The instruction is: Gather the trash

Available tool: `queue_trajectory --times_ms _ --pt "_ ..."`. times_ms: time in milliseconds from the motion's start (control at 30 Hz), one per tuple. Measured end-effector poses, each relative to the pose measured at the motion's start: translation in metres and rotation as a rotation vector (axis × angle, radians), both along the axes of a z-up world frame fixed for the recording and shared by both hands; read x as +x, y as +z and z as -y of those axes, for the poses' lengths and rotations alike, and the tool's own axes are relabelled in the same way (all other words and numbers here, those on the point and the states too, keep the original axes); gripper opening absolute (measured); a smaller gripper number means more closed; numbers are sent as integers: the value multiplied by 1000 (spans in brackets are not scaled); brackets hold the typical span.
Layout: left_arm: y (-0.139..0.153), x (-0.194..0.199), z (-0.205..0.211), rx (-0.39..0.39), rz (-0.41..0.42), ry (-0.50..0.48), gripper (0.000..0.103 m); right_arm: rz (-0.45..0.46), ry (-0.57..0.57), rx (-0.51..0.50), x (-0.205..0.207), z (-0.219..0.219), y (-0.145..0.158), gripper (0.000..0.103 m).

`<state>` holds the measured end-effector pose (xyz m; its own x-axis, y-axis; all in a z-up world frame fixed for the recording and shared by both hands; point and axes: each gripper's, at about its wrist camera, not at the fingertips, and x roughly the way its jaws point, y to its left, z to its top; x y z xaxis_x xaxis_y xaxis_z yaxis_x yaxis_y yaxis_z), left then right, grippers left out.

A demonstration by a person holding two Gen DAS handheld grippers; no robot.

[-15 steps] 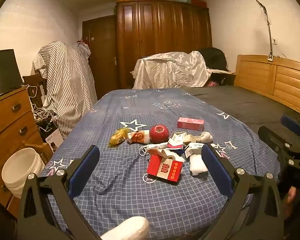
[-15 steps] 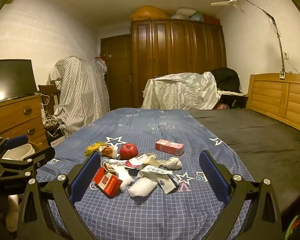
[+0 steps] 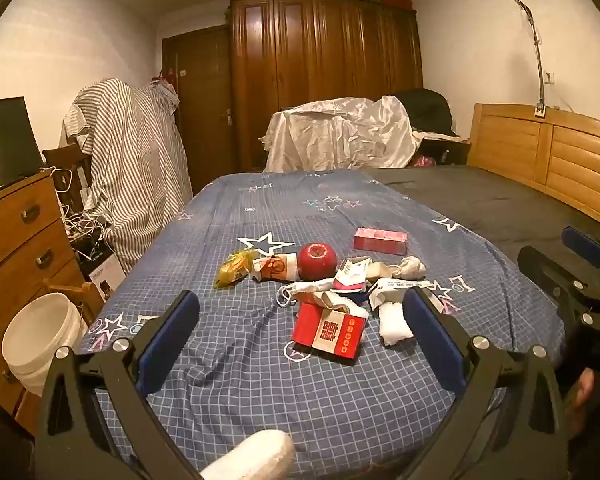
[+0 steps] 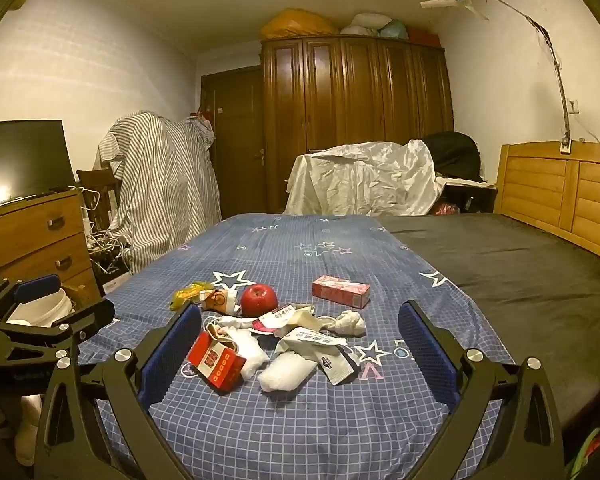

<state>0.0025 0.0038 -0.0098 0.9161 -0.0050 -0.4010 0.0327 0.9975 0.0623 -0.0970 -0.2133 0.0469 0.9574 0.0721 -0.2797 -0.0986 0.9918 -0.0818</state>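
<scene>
— Both tongs, how do they stand?
— Left gripper (image 3: 300, 334) and right gripper (image 4: 300, 342) gape wide, holding nothing, above the blue checked bedspread (image 3: 260, 392).
— And the trash?
— Ahead of them: red box (image 3: 329, 330), crumpled papers (image 4: 316, 342) just beside it, apple (image 3: 317, 260) and pink box (image 3: 380, 240) behind. White bucket (image 3: 40, 338) sits left of the bed.

The black left gripper with blue pads (image 3: 300, 332) and its matching right gripper (image 4: 300, 336) hover side by side, jaws spread wide, tilted slightly downward.
</scene>
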Motion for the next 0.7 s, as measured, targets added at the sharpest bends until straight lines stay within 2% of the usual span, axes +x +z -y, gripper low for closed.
queue_trajectory --times_ms 700 --pt "-4 -1 0 2 -10 1 98 -15 19 16 7 -1 -10 98"
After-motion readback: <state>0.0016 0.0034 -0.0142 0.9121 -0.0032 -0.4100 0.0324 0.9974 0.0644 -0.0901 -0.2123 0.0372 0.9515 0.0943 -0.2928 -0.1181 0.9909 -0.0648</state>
